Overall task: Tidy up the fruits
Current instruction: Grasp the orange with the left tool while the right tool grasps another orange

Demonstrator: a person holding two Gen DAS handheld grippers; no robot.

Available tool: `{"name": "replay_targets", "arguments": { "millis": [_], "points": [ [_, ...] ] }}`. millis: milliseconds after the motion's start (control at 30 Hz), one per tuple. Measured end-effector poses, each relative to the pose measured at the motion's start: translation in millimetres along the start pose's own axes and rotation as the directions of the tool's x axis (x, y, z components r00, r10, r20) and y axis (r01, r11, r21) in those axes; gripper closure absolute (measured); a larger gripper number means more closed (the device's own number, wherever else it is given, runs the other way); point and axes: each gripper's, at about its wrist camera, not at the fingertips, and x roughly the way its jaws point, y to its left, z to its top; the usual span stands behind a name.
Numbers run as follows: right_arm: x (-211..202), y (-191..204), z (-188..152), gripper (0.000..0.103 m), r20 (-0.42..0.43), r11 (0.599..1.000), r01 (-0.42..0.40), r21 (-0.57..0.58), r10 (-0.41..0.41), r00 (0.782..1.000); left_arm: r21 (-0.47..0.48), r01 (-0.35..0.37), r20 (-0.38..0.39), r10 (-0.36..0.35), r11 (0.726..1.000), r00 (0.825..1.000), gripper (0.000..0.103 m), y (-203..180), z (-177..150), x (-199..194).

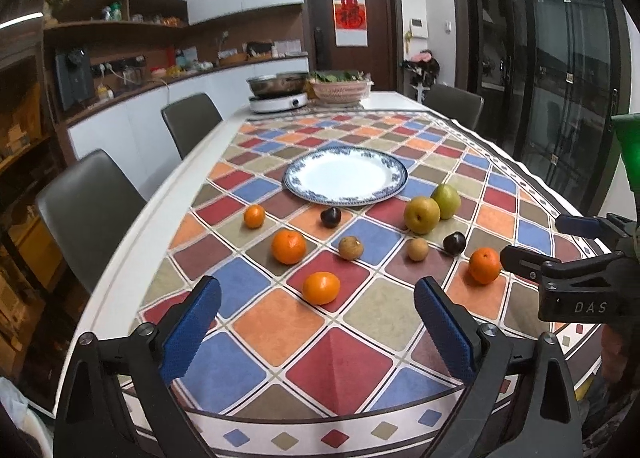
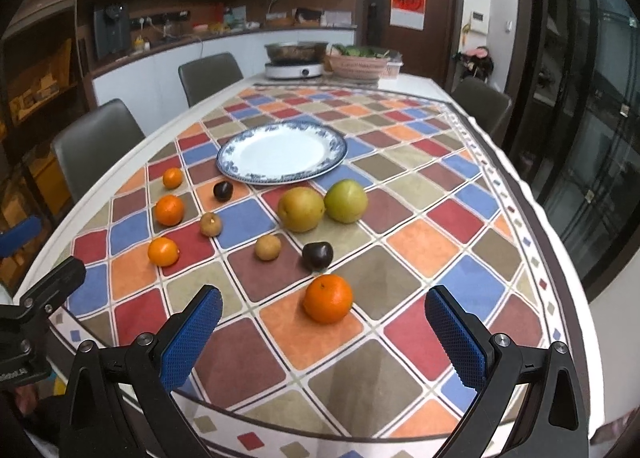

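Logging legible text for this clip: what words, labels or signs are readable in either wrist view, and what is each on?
"DAS": white letters on the black body of the right gripper, seen in the left wrist view.
Red character on the door poster: too blurred to read.
Lettering on the left gripper, at the right wrist view's edge: cut off, unreadable.

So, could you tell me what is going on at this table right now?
A person holds two grippers over a table with a checked cloth. Both the left gripper and right gripper are open and hold nothing. The plate has no fruit on it. Four oranges, two pears, two dark plums and two small brown fruits lie loose on the cloth; the nearest orange sits ahead of the right gripper.
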Motion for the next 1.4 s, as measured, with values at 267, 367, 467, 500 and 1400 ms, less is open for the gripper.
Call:
{"name": "replay_targets", "arguments": {
  "millis": [267,367,467,500,1400],
  "points": [
    [34.2,3.2,5.5,0.001,-0.090,1.000,0.006,-0.008,-0.007,0.996,0.046,0.027,-0.091,-0.023,0.999,0.996,0.018,3.5,7.2,41.1],
    [48.7,3.4,6.5,0.003,-0.128,1.000,0.009,-0.004,-0.009,0.992,0.050,0.045,-0.127,-0.038,0.998,0.991,0.022,5.2,7.5,57.2],
    [62.6,2.4,5.5,0.007,-0.168,1.000,0.009,0.006,-0.008,0.986,0.034,0.068,-0.164,-0.061,0.997,0.985,0.026,7.8,6.6,71.6],
    [66.8,1.9,5.1,0.008,-0.179,1.000,0.011,0.009,-0.009,0.984,0.030,0.075,-0.174,-0.068,0.997,0.982,0.027,7.9,6.2,75.5],
    [102.9,-2.3,-2.7,0.057,-0.292,0.999,0.038,0.019,-0.031,0.956,0.007,0.127,-0.294,-0.119,0.992,0.949,0.065,5.3,-2.3,132.2]
  ]
}}
